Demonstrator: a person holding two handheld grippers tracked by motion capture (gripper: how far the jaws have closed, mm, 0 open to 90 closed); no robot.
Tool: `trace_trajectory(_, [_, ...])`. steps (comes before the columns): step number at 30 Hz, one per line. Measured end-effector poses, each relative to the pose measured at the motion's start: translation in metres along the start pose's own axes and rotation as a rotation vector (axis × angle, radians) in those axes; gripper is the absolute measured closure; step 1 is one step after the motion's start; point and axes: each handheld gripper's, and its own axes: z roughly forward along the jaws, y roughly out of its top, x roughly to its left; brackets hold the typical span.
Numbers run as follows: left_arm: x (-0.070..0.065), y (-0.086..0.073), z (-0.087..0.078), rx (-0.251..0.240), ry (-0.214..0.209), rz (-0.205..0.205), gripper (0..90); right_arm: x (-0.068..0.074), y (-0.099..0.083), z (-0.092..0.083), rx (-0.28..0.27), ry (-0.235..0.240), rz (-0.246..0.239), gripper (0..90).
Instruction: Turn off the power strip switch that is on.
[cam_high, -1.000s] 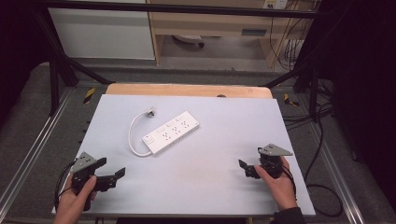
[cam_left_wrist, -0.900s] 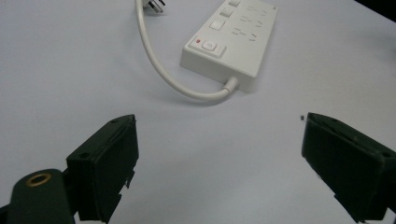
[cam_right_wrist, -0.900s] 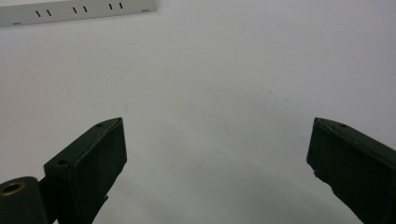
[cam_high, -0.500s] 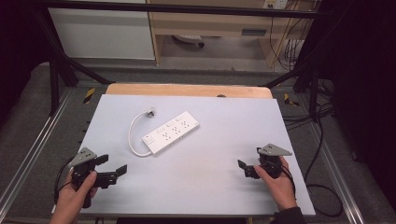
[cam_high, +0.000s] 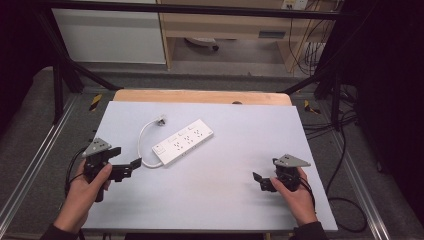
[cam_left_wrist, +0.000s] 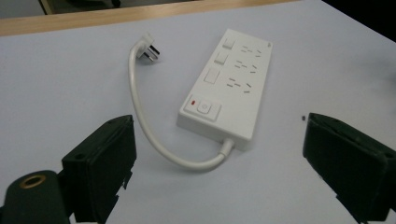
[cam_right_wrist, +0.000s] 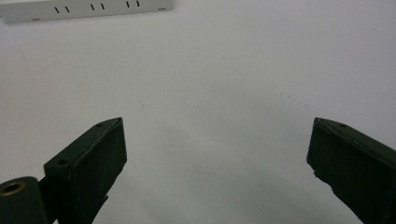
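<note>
The power strip lies mid-desk, at two o'clock from the left gripper. Both grippers gape wide, empty. It looks rigid, light and smooth-sided; grip across its narrow width, not the floppy cord.

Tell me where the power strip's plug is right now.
In the high view the plug lies on the table, left of centre, just beyond the power strip, ahead of the left gripper.

White power strip with a white cord and a small red mark by its switch — pale grey table, wooden far edge, black tools.
</note>
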Motion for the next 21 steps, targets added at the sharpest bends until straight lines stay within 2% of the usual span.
trace_trajectory(5, [-0.003, 0.008, 0.006, 0.005, -0.004, 0.01, 9.7, 0.0, 0.0, 0.0, 0.002, -0.004, -0.002, 5.2])
trace_trajectory(15, [-0.006, 0.026, 0.026, 0.053, -0.023, 0.044, 9.5, 0.0, 0.0, 0.0, 0.005, -0.003, 0.003, 5.2])
trace_trajectory(21, [-0.008, 0.033, 0.036, 0.053, -0.031, 0.054, 9.5, 0.0, 0.0, 0.0, 0.005, 0.0, 0.005, 5.2])
